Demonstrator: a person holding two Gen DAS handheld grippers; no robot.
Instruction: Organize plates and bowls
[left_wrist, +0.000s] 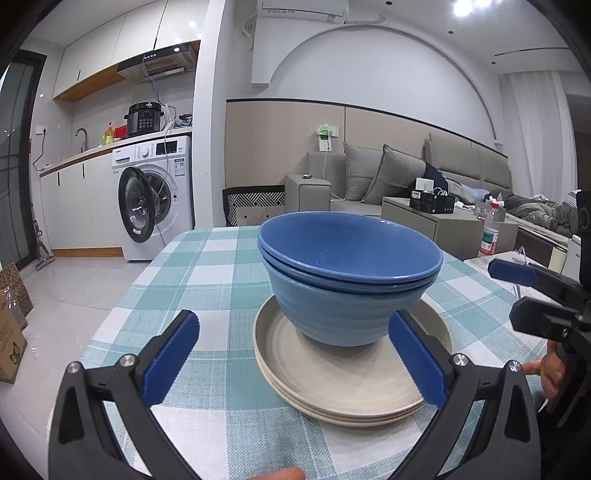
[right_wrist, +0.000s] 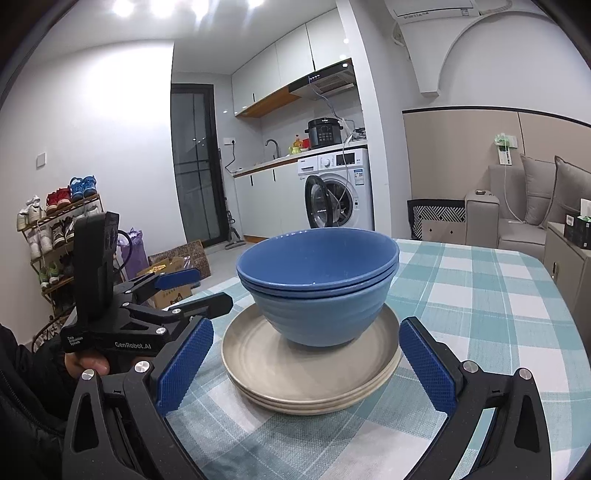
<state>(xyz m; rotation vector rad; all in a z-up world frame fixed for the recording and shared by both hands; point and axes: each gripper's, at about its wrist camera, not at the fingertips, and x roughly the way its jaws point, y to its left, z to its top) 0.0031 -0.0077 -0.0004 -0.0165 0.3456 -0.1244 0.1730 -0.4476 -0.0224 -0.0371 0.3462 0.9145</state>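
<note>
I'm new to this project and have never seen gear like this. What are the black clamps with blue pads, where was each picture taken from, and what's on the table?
No robot here: a person holds a hand-operated two-finger gripper in each hand. Each gripper carries a wide-angle camera looking forward along its fingers, so each picture shows its own black fingers with blue pads at the bottom.

One picture is from the left gripper, the other from the right gripper. Each also catches the other gripper at its edge.

On the teal checked tablecloth sits a stack of beige plates, about three. On them stand nested blue bowls, apparently three.

Both grippers are open and hold nothing. Both are close to the stack without clamping it. The kitchen and sofa are just background.
</note>
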